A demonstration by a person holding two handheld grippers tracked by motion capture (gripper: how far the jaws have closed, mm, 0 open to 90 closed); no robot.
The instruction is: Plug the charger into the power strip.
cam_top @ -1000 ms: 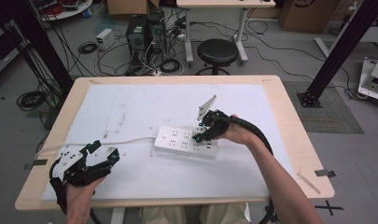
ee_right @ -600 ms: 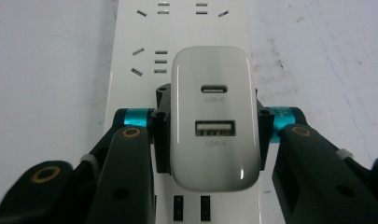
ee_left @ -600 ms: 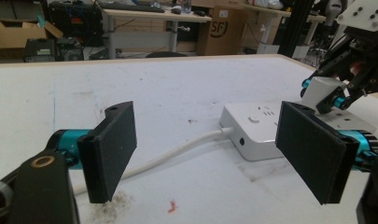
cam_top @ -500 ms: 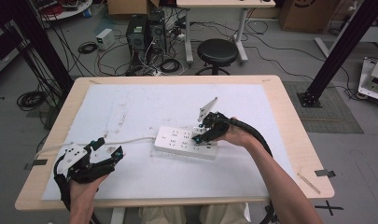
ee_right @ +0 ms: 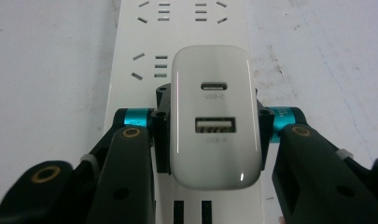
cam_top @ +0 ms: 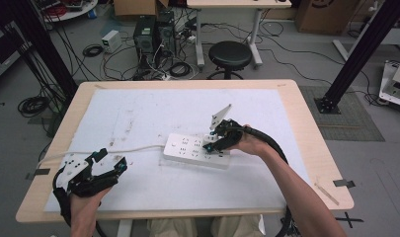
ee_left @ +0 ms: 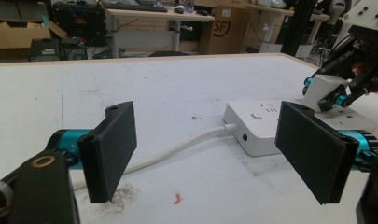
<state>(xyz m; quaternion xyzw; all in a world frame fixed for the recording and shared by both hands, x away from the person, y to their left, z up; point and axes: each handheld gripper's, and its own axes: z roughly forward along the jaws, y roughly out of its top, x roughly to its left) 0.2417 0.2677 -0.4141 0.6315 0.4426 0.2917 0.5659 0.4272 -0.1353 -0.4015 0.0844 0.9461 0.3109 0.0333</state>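
White USB charger (ee_right: pixel 217 116) clamped by right gripper (cam_top: pixel 213 141) over power strip (cam_top: pixel 187 148), left gripper (cam_top: pixel 108 165) open, apart.

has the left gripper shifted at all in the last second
Yes, slightly. In the high view the left gripper has edged leftward along the near table edge, away from the power strip, with its jaws open.

High view overhead facing forward, both gripper views low and close, sharing the power strip (cam_top: pixel 197 150).
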